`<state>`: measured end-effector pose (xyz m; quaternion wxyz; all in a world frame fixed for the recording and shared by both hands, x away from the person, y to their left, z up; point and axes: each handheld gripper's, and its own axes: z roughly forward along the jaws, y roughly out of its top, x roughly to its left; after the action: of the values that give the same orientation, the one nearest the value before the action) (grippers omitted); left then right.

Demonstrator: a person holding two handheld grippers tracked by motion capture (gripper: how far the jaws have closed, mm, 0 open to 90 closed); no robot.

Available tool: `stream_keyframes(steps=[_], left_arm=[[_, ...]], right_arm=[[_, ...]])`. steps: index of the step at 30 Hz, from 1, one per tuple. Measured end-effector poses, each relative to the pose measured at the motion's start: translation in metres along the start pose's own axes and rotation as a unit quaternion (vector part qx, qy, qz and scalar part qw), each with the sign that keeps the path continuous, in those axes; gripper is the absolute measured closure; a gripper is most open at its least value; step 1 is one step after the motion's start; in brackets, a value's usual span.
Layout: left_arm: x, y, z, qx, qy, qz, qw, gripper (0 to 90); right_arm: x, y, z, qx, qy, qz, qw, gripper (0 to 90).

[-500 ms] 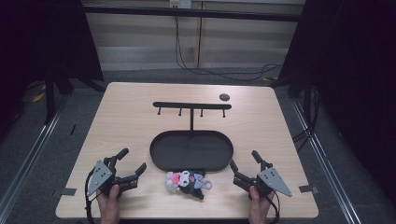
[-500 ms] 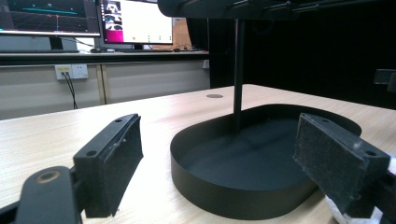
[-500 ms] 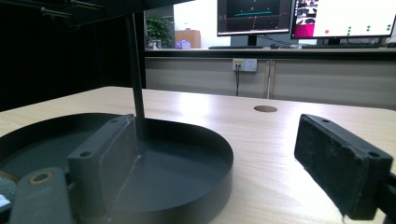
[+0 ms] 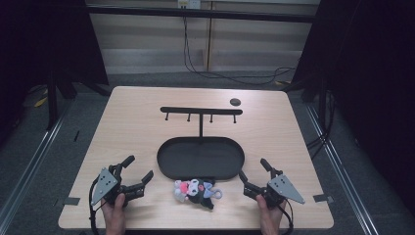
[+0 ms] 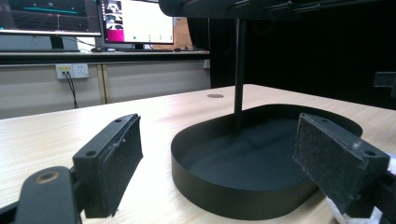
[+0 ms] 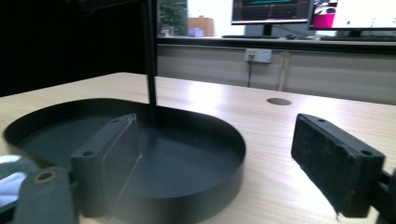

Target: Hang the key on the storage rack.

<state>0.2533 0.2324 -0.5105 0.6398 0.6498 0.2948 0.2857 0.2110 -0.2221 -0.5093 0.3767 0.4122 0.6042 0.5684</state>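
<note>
- The plush charms [image 4: 195,190], a small cluster in white, pink and black with a pale loop at its right end, were seen in the lower middle of the high view, lying on the counter [image 4: 132,122] just in front of the near rim of the black oval tray [image 4: 169,171].
- The cluster was judged light and soft, likely to squash under the pads and unlikely to break; its fabric was expected to give good friction, though the separate pieces might dangle or swing once lifted.
- A hold across the thickest middle of the cluster was judged safest, while the pale loop was judged the better place if a charm was meant to go onto one of the pegs of the T-shaped hanger [image 4: 200,111] above the tray.
- The left hand-held gripper [image 4: 138,176], at the lower left of the high view, was seen with its jaws spread wide and nothing between them; the right hand-held gripper [image 4: 253,175], at the lower right, was likewise spread wide and empty.
- The whole layout and both hands' spacing from the charms were given by the high view.
- The tray's wall height and the hanger's post were shown close up by the two gripper views, along with monitors beyond the counter; a white scrap of plush was glimpsed at the lower right edge of the left gripper view.
</note>
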Motion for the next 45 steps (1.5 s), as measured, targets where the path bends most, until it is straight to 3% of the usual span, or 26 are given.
stream_keyframes(steps=[2,6,9,10,16,18,26,29,33,35,40,42,44,45], left_arm=[[0.0,0.0,0.0,0.0,-0.001,0.003,1.0,15.2],[0.0,0.0,0.0,0.0,-0.001,0.003,1.0,15.2],[0.0,0.0,0.0,0.0,-0.001,0.003,1.0,15.2],[0.0,0.0,0.0,0.0,-0.001,0.003,1.0,15.3],[0.0,0.0,0.0,0.001,-0.001,0.004,1.0,15.1],[0.0,0.0,0.0,0.0,-0.001,0.003,1.0,15.0],[0.0,0.0,0.0,0.001,-0.002,0.004,1.0,15.0],[0.0,0.0,0.0,0.001,-0.001,0.003,1.0,15.1],[0.0,0.0,0.0,0.001,-0.001,0.003,1.0,15.1],[0.0,0.0,0.0,0.001,-0.001,0.004,1.0,15.0],[0.0,0.0,0.0,0.001,-0.001,0.003,1.0,15.1],[0.0,0.0,0.0,0.001,-0.001,0.003,1.0,15.1],[0.0,0.0,0.0,0.001,-0.002,0.004,1.0,15.2],[0.0,0.0,0.0,0.001,-0.002,0.004,1.0,15.2]], right_arm=[[0.001,0.0,0.0,0.001,0.01,-0.004,0.9999,18.5],[0.001,0.002,0.003,0.03,0.013,0.011,0.9994,23.9],[0.004,0.005,0.003,0.052,0.014,0.009,0.9985,36.4],[0.005,0.007,0.003,0.058,0.025,0.013,0.9979,37.1],[0.008,0.016,0.004,0.101,0.062,0.028,0.9926,40.0],[0.008,0.018,0.004,0.114,0.079,0.025,0.99,40.1],[0.011,0.032,0.01,0.156,0.108,0.015,0.9818,38.2],[0.012,0.036,0.013,0.166,0.126,0.001,0.978,43.0],[0.014,0.043,0.019,0.203,0.166,-0.008,0.9648,43.2],[0.014,0.045,0.023,0.218,0.177,-0.005,0.9596,48.6],[0.015,0.051,0.029,0.232,0.182,0.005,0.9555,52.1],[0.015,0.054,0.033,0.247,0.201,0.018,0.9479,53.8],[0.016,0.057,0.035,0.249,0.197,0.021,0.9481,56.4],[0.017,0.058,0.036,0.254,0.199,0.02,0.9463,57.6]])
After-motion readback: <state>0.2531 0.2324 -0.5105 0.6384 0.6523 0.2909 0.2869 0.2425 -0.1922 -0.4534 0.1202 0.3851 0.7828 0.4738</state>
